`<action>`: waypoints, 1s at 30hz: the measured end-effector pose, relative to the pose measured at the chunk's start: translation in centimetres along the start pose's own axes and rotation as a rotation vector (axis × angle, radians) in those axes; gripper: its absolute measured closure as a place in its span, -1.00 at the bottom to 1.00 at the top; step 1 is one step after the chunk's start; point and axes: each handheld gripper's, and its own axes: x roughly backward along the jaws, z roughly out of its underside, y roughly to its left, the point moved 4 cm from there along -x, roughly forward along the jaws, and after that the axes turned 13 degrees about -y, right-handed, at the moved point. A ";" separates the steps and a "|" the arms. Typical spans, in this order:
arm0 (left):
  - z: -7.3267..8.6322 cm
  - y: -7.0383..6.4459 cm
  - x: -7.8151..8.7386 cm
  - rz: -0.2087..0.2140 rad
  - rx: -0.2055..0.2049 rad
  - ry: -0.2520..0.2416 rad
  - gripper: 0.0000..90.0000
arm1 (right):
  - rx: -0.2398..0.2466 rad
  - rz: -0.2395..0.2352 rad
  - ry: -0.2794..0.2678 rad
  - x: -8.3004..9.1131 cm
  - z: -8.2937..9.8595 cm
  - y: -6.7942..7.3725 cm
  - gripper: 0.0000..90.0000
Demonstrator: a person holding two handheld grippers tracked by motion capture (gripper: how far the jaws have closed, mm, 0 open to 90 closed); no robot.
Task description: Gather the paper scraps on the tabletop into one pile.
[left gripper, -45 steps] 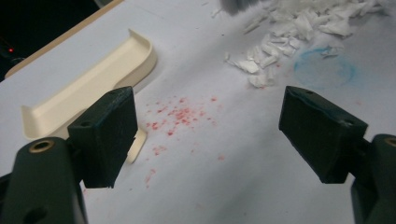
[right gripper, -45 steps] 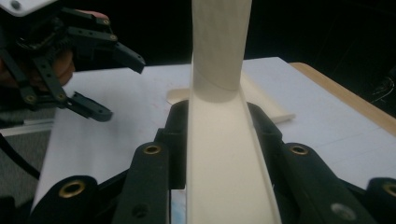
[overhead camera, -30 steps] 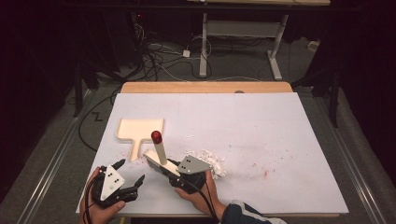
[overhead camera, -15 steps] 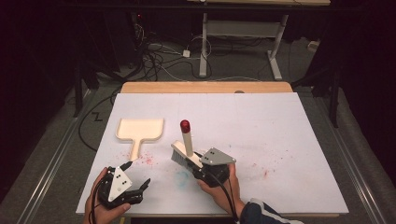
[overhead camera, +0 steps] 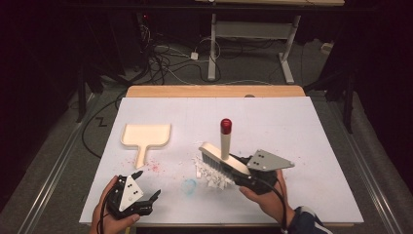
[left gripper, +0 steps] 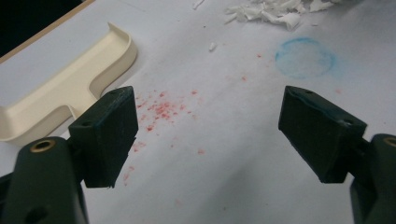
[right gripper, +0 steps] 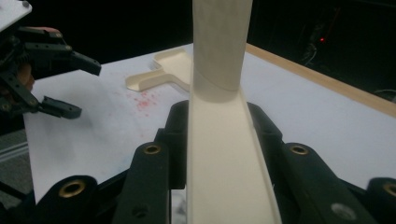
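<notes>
A cream hand brush [overhead camera: 222, 158] with a red-tipped handle stands tilted on the white table; my right gripper [overhead camera: 239, 171] is shut on the brush's back [right gripper: 219, 140]. Its bristles rest on a pile of white scraps [overhead camera: 210, 176]. A cream dustpan [overhead camera: 146, 136] lies flat at the left, open end facing away from me. My left gripper [overhead camera: 148, 184] hovers open near the front edge, below the dustpan. In the left gripper view the left gripper [left gripper: 210, 135] holds nothing, with the dustpan [left gripper: 60, 88] beyond its left jaw and the scraps [left gripper: 275, 11] farther off.
Red specks [overhead camera: 155, 166] dot the white table sheet [overhead camera: 302, 126] by the dustpan handle. A faint blue ring [overhead camera: 189, 185] is marked between the grippers. Behind the table a wooden edge [overhead camera: 214, 91], cables and desk legs stand on the floor.
My right gripper has carried the brush rightward, from near the dustpan handle to over the scrap pile. The left gripper has shifted slightly right and stays open.
</notes>
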 end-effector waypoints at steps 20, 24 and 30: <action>0.0 -0.8 -0.7 0.042 -0.043 0.042 -0.56 | 0.036 -0.043 0.151 8.7 5.4 -3.8 0.51; 0.1 -0.7 -0.8 0.046 -0.034 0.039 -0.56 | 0.038 -0.091 0.158 7.2 5.6 -2.4 0.51; 0.1 -0.6 -0.6 0.044 -0.038 0.035 -0.56 | 0.036 -0.112 0.134 3.8 5.5 -0.9 0.51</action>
